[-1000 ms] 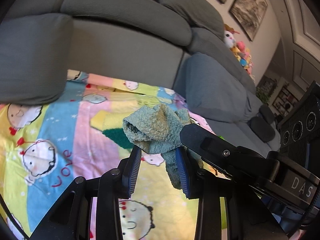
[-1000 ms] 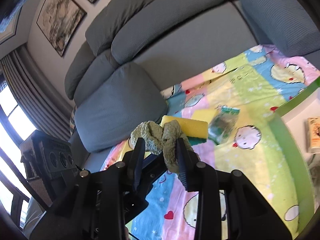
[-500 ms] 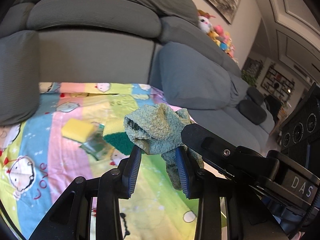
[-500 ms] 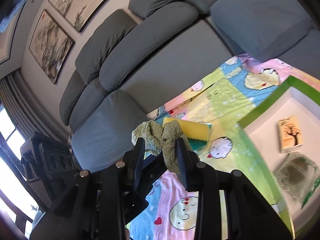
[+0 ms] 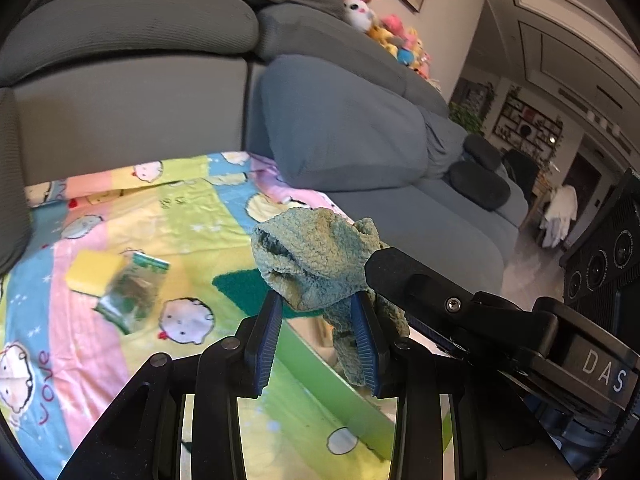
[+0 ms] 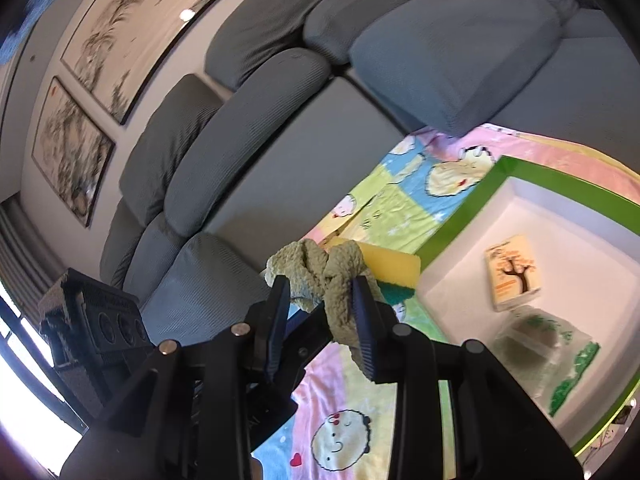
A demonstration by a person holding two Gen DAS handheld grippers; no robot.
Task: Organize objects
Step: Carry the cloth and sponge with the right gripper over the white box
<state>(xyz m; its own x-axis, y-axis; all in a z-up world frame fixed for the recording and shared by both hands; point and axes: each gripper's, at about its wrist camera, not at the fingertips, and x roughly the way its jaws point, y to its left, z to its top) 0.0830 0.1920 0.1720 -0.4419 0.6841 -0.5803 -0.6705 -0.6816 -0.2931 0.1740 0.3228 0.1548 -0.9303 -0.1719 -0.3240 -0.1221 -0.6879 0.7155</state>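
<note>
Both tools point forward and slightly down over the cartoon-print pastel blanket (image 5: 132, 220), side by side. The left tool (image 5: 318, 304) and right tool (image 6: 322, 292) are each clamped on the same fuzzy pale-green cloth (image 5: 316, 256), held bunched in the air between them. Below lies a white tray with a green rim (image 6: 496, 168), holding one small cream box (image 6: 512, 276) and one clear packet (image 6: 548, 344). Two yellow sponges (image 5: 94, 272) and another packet (image 5: 132, 296) lie on the blanket beside it.

Cloth (image 5: 320, 264) sage green, nubby. Sponge (image 6: 390, 266) yellow over dark green. Blanket (image 5: 132, 220) striped pastel pink, yellow, blue, green, printed with cartoon faces. Tray (image 6: 520, 172) white, green-rimmed. Sofa (image 5: 128, 92) grey.
</note>
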